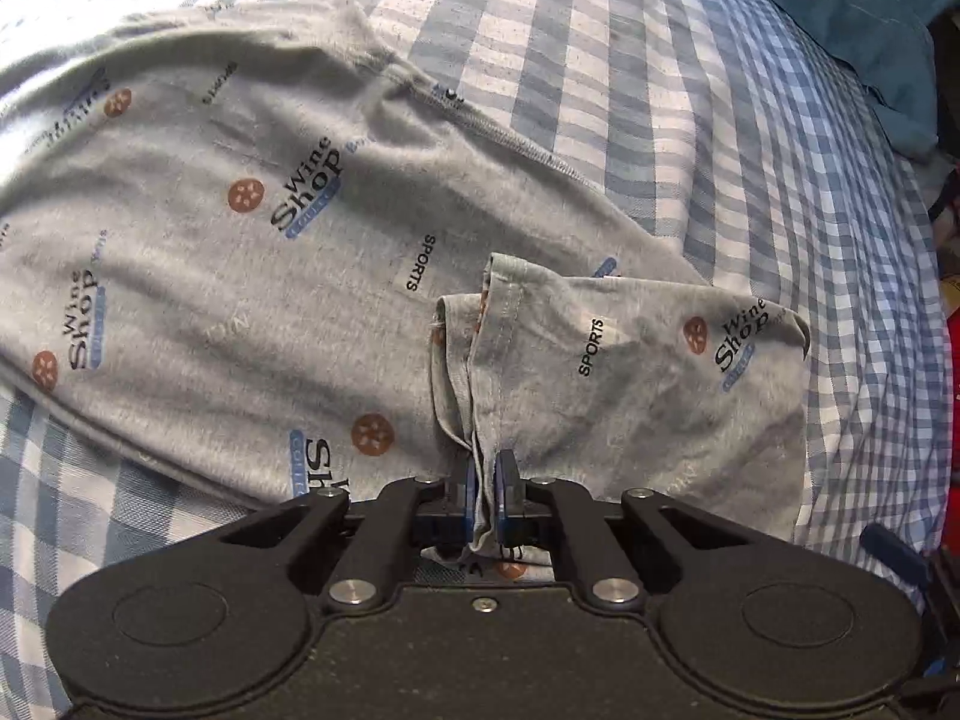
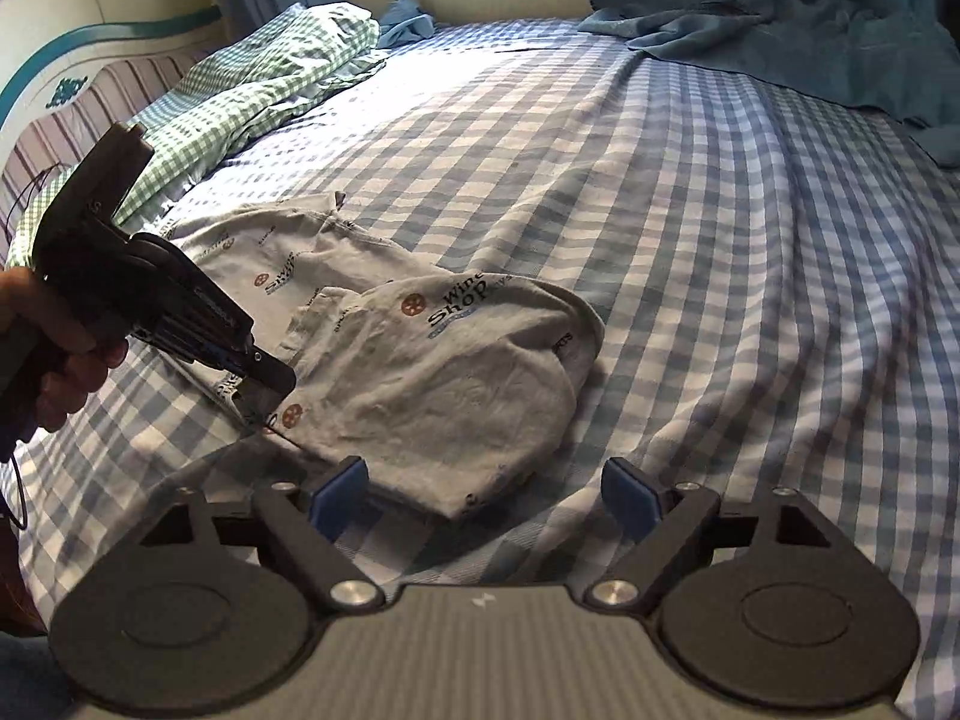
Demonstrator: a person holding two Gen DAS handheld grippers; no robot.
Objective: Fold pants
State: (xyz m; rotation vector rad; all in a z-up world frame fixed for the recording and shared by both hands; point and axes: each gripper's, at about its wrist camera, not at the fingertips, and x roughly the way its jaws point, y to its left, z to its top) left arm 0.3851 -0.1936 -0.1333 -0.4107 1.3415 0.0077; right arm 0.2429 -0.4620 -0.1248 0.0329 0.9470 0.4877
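Grey printed pants (image 1: 228, 228) lie on the checked bedsheet (image 1: 690, 120), partly folded over themselves. My left gripper (image 1: 486, 480) is shut on a bunched hem of the pants and holds that part over the rest. In the right wrist view the pants (image 2: 432, 372) lie in a folded heap at centre, and the left gripper (image 2: 264, 387) pinches their near left edge. My right gripper (image 2: 486, 492) is open and empty, just in front of the near edge of the pants.
A green checked pillow (image 2: 258, 78) lies at the far left by the headboard (image 2: 90, 48). A blue blanket (image 2: 780, 36) is bunched at the far right. The checked sheet (image 2: 750, 300) spreads wide to the right.
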